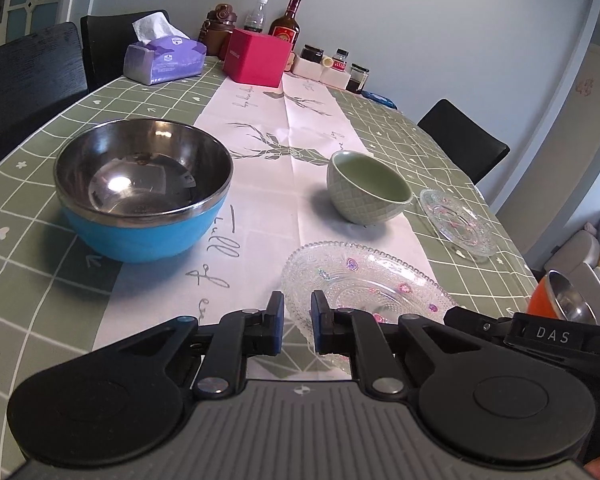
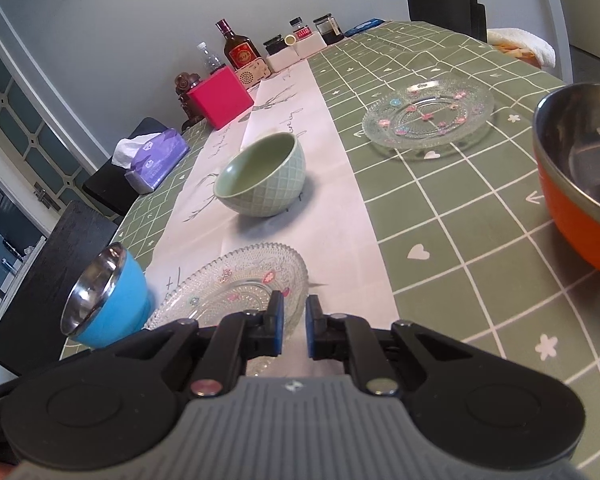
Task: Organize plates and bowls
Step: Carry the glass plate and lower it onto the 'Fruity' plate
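Observation:
A clear glass plate (image 1: 364, 280) with small pink and purple decorations lies nearest me on the white runner. My left gripper (image 1: 298, 320) is shut on its left rim. My right gripper (image 2: 295, 322) is shut on the opposite rim of the same plate (image 2: 236, 280). The right gripper's black body (image 1: 540, 334) shows at the plate's far side. A blue bowl (image 1: 144, 192) with a steel lining stands to the left. Beyond the plate is a green ceramic bowl (image 1: 366, 188). A second glass plate (image 2: 428, 120) sits farther right, and an orange steel-lined bowl (image 2: 580, 184) at the right edge.
At the table's far end stand a purple tissue pack (image 1: 164, 58), a pink box (image 1: 256, 56), bottles (image 1: 286, 26) and several small jars (image 1: 336, 62). Black chairs (image 1: 464, 140) line both sides. A green checked cloth (image 2: 460, 220) covers the table.

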Available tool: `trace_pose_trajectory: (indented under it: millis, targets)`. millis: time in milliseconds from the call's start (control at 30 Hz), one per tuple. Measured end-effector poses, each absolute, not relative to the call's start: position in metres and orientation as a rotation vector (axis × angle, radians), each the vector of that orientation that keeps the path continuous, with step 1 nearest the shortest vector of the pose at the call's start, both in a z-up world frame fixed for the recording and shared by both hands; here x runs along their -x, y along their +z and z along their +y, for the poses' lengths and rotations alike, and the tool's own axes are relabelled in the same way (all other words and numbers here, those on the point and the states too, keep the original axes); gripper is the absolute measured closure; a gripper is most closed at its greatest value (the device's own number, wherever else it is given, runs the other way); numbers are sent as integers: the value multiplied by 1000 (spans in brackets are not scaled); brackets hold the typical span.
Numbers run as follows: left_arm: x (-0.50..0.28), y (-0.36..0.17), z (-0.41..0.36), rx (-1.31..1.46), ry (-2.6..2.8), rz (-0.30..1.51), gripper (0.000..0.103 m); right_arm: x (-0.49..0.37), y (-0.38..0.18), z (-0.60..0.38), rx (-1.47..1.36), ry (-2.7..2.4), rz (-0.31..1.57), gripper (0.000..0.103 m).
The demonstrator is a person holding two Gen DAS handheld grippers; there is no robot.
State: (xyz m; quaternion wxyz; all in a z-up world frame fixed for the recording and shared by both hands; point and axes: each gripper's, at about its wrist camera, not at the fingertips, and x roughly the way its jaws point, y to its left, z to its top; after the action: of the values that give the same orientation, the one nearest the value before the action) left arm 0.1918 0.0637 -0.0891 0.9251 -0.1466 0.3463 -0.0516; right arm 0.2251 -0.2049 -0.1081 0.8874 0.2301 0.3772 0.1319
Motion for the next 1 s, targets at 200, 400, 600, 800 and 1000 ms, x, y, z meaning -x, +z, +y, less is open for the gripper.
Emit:
trace_pose_trajectory:
  millis: [200,400,600,800,1000]
  targets:
    - [-161,-78,71,322,-89,679,88,-202,-102,-202,-493,302,782,94]
    - [-130,-69,84,333,-67,654,88,-176,-94,-191,-493,345,771,94]
    - [-105,-69,102,362,-42,647,88,-156,-92,-176,-486,381,781,94]
    - [-87,-73,119,383,-18,649,88,-143,-97,-160,-469,418,800,94]
    - [-82,-84,128,382,-2,675,88,-140,-105,-148,-444,427,827,94]
